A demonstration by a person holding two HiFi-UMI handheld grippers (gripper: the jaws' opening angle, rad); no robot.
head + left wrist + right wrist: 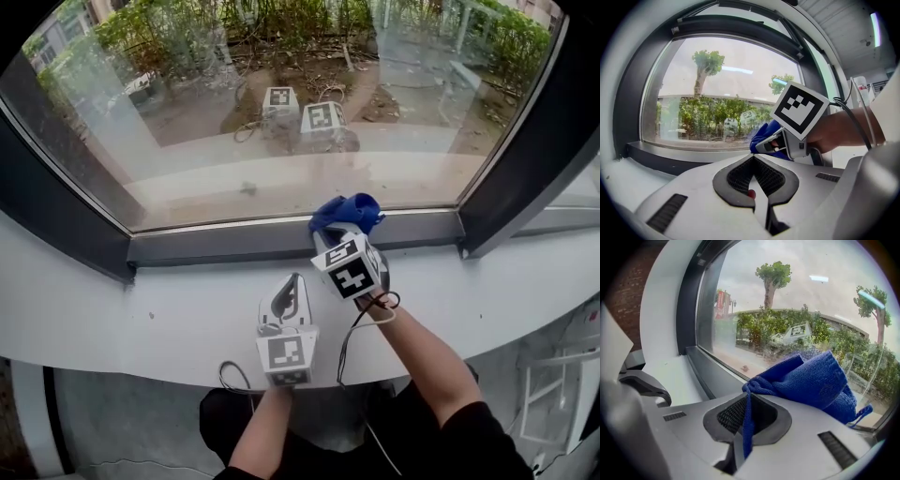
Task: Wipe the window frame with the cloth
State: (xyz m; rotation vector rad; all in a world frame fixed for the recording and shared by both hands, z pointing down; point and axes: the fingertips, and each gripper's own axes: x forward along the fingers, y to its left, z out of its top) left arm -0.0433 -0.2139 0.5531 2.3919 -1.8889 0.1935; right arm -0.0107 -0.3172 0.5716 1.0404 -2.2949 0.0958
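Only the right gripper view shows the grip: the right gripper is clamped on a fold of the blue cloth, which bunches beyond the jaws. The head view places the cloth on the bottom rail of the dark window frame, right of centre. The left gripper view shows the left gripper closed and empty. Its forearm holds it over the white sill, near and left of the right gripper. The right forearm reaches farther, to the frame.

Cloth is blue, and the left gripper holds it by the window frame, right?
Not quite. The cloth is blue and by the window frame, but the right gripper holds it, not the left. The right gripper view shows its jaws shut on the cloth. The left gripper has no cloth in its jaws.
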